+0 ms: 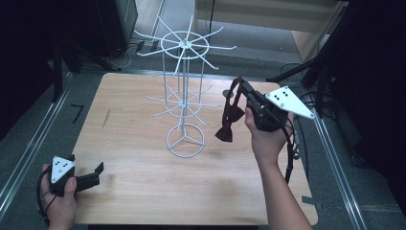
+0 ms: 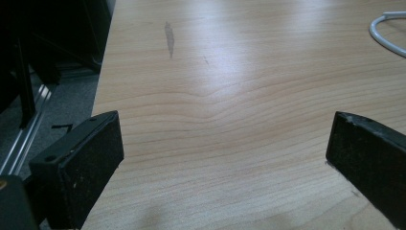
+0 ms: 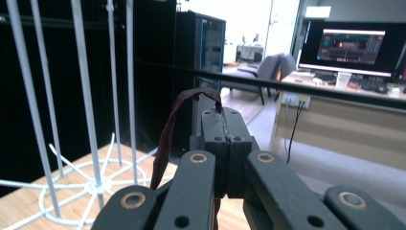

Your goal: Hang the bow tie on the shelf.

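A dark red bow tie (image 1: 226, 120) hangs by its strap from my right gripper (image 1: 242, 88), which is shut on the strap and held above the table, right of the white wire rack (image 1: 184, 98). In the right gripper view the strap (image 3: 168, 134) loops over the closed jaws of the right gripper (image 3: 224, 117), with the rack's rods (image 3: 81, 96) close on the left. My left gripper (image 1: 99, 171) rests low at the table's front left corner. In its own view the left gripper (image 2: 225, 143) stands open over bare wood.
The rack's round base (image 1: 185, 140) sits mid-table, its upper hooks (image 1: 184, 45) spreading wide. A corner of the base (image 2: 388, 31) shows in the left gripper view. The wooden table (image 1: 143, 191) is bordered by metal rails and dark floor. A desk with a monitor (image 3: 352, 48) stands far off.
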Motion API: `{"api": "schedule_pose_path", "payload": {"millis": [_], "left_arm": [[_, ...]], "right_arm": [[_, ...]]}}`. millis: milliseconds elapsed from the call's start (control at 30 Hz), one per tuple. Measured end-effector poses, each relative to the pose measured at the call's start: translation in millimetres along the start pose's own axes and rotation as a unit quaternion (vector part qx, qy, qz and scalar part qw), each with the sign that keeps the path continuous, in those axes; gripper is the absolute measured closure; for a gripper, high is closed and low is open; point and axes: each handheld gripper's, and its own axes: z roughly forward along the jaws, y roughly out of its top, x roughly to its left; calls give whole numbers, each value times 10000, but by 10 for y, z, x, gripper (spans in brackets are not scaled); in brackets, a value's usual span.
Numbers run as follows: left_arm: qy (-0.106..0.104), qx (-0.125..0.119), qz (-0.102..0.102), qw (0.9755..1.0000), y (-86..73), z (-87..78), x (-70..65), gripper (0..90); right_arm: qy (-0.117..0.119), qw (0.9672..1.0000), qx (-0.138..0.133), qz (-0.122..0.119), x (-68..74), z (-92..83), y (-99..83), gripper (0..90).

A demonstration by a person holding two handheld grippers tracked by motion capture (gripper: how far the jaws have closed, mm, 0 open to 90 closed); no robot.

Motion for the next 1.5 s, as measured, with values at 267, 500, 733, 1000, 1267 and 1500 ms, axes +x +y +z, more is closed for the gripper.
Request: {"api": "schedule_pose_path", "payload": {"millis": [267, 500, 733, 1000, 1267, 1500], "left_arm": [[0, -1, -3, 10000, 0, 1, 1, 0], [2, 0, -4, 10000, 0, 1, 0, 0], [-1, 5, -2, 10000, 1, 1, 1, 0], [-4, 11, -5, 10000, 1, -2, 2, 0], [-5, 17, 0, 10000, 1, -1, 2, 0], [-9, 4, 0, 10000, 1, 2, 2, 0]], "right_arm": [[98, 9996, -276, -54, 73, -70, 145, 900], [163, 9989, -427, -109, 136, -127, 242, 900], [258, 9979, -573, -168, 217, -168, 361, 900], [337, 9969, -692, -190, 297, -200, 425, 900], [407, 9957, -812, -196, 365, -224, 488, 900], [457, 9947, -888, -231, 414, -248, 542, 900]]}}
